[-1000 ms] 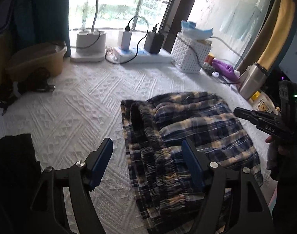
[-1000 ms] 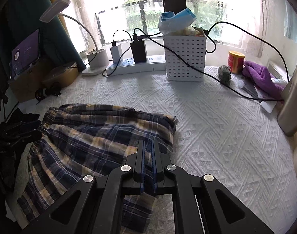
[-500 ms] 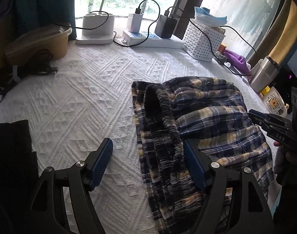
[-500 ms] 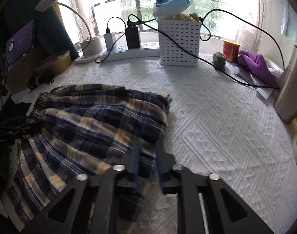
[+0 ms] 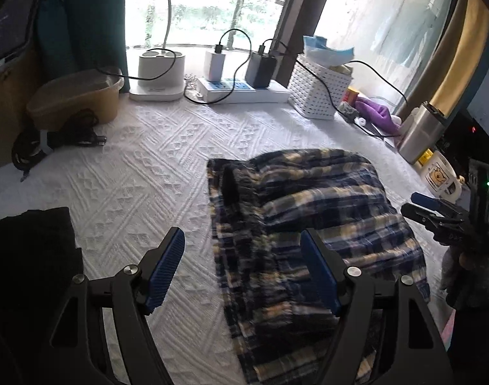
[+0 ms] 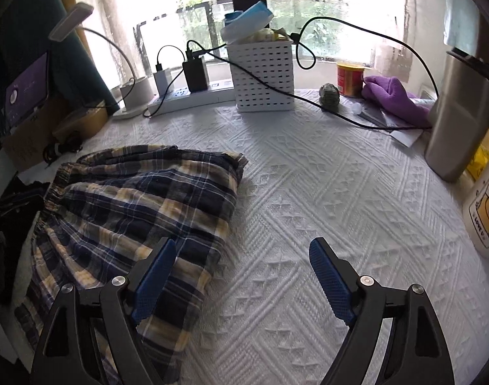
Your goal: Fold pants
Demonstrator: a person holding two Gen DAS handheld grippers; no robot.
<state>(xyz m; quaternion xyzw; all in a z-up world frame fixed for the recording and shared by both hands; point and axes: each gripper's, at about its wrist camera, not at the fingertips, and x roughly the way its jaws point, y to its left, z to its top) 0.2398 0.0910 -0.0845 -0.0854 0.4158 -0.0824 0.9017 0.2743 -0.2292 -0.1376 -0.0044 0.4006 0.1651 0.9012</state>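
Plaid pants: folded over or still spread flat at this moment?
Folded over. The plaid pants lie doubled on the white bedspread, with stacked layers along their right edge; both grippers are open and hold no cloth.

Both wrist cameras look down their grippers' fingers toward the window, close above the bedspread point(image 5: 141, 166), sharing the plaid pants point(image 5: 308, 211) and white basket point(image 6: 263, 73).

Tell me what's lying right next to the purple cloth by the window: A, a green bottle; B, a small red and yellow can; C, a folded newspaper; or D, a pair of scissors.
B: in the right wrist view a small red and yellow can stands just left of the purple cloth near the window.
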